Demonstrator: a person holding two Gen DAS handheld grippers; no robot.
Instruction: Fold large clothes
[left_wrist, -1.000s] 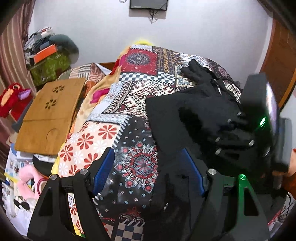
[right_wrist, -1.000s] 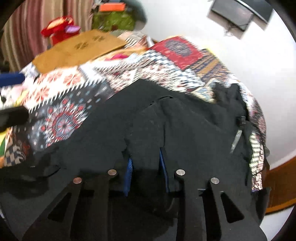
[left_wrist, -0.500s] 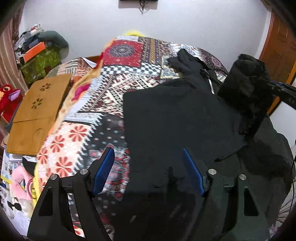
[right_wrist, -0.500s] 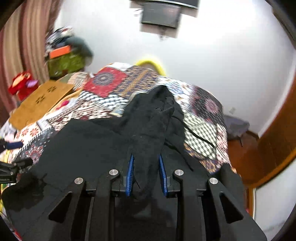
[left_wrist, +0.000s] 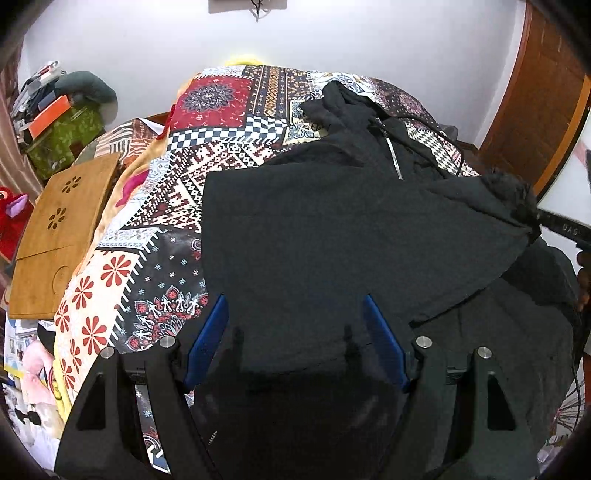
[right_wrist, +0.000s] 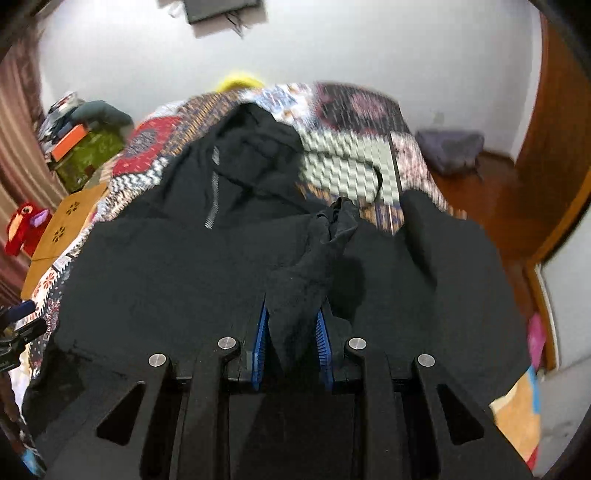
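black jacket on the bed, one fold pinched

the jacket (left_wrist: 332, 236) lies spread across the quilt (left_wrist: 221, 155), straight ahead of both grippers, its zip (left_wrist: 393, 155) toward the far end. left gripper (left_wrist: 295, 325): blue pads spread wide over the near hem, black cloth beneath them, no pinch visible. right gripper (right_wrist: 291, 332): pads close together, pinching a bunched fold of the jacket (right_wrist: 317, 258) that rises between them and stands up just ahead of the tips; in the left view this same fold sits lifted far to the right (left_wrist: 509, 199). left of the left gripper, beside the quilt, lies a wooden tray (left_wrist: 59, 236); farther left, a red toy (left_wrist: 9, 218). beyond the bed's far end, a white wall (left_wrist: 332, 44).
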